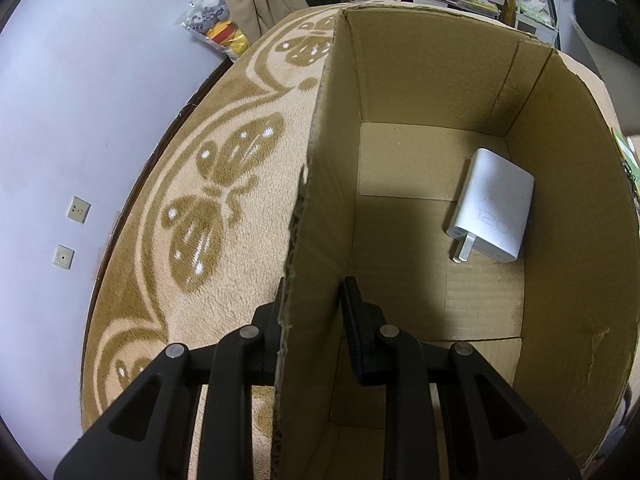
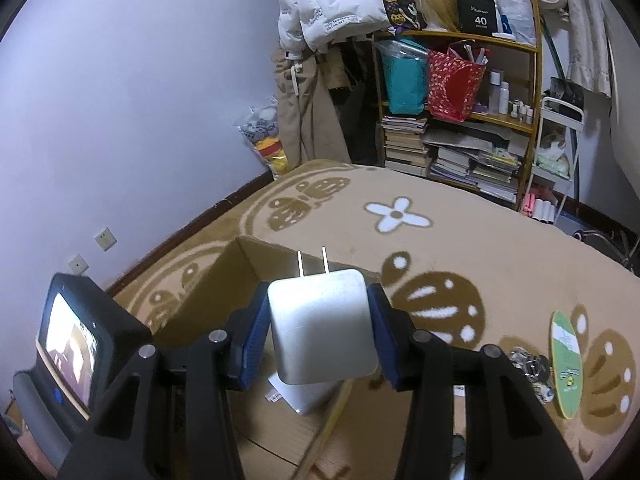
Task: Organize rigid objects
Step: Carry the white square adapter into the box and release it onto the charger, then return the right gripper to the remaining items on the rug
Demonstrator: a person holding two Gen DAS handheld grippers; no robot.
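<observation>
I see my right gripper (image 2: 320,334) clamped on a white charger (image 2: 322,326), prongs at 12 o'clock, above the cardboard box (image 2: 224,300). Only the left view shows the box floor, where a second charger (image 1: 490,210) lies at 3 o'clock near the far wall. My left gripper (image 1: 310,320) pinches the box's left wall (image 1: 316,208). At 4 o'clock in the right view, a green card (image 2: 566,364) lies on the butterfly blanket (image 2: 460,220); open blanket spreads beyond.
</observation>
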